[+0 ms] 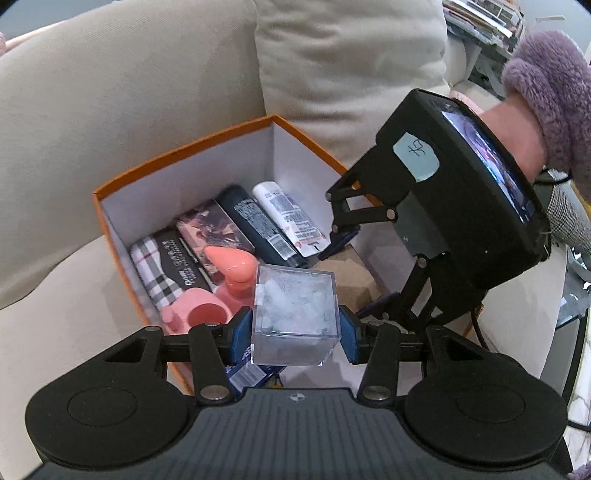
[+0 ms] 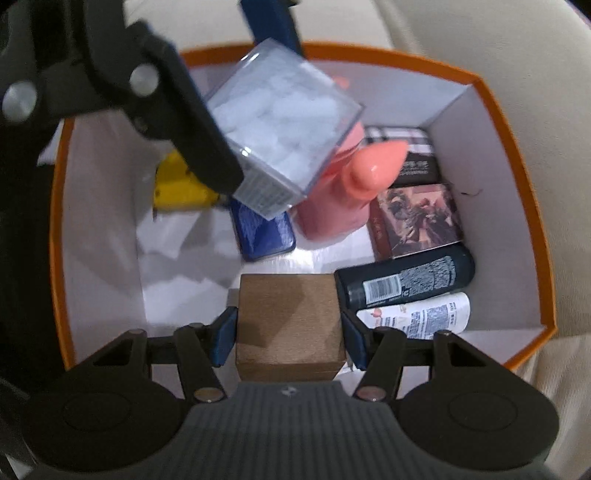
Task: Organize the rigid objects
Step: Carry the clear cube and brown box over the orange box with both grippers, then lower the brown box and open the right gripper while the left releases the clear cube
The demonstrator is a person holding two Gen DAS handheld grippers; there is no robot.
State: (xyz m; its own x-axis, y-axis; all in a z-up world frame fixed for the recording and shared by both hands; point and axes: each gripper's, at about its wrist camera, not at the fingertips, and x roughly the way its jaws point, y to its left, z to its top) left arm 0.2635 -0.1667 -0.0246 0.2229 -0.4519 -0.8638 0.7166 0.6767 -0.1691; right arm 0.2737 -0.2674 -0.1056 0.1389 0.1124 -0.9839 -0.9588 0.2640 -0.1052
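An orange box with white inner walls (image 1: 177, 162) (image 2: 517, 155) sits on a beige sofa. My left gripper (image 1: 295, 328) is shut on a clear plastic cube (image 1: 295, 314) (image 2: 280, 122) holding white pieces, above the box's near edge. My right gripper (image 2: 288, 332) is shut on a brown cardboard cube (image 2: 288, 325) (image 1: 351, 273) low inside the box. In the box lie a pink toy (image 1: 229, 273) (image 2: 354, 177), a dark tube (image 1: 258, 221) (image 2: 406, 280), a white tube (image 1: 291, 218) (image 2: 421, 317), a picture box (image 2: 417, 218) and a plaid box (image 1: 155, 269).
A blue case (image 2: 262, 236) and a yellow object (image 2: 181, 188) lie on the box floor beside white paper. Beige sofa cushions (image 1: 147, 92) surround the box. A purple fuzzy sleeve (image 1: 546, 81) covers the right arm. Cluttered shelves (image 1: 480, 22) stand at the far right.
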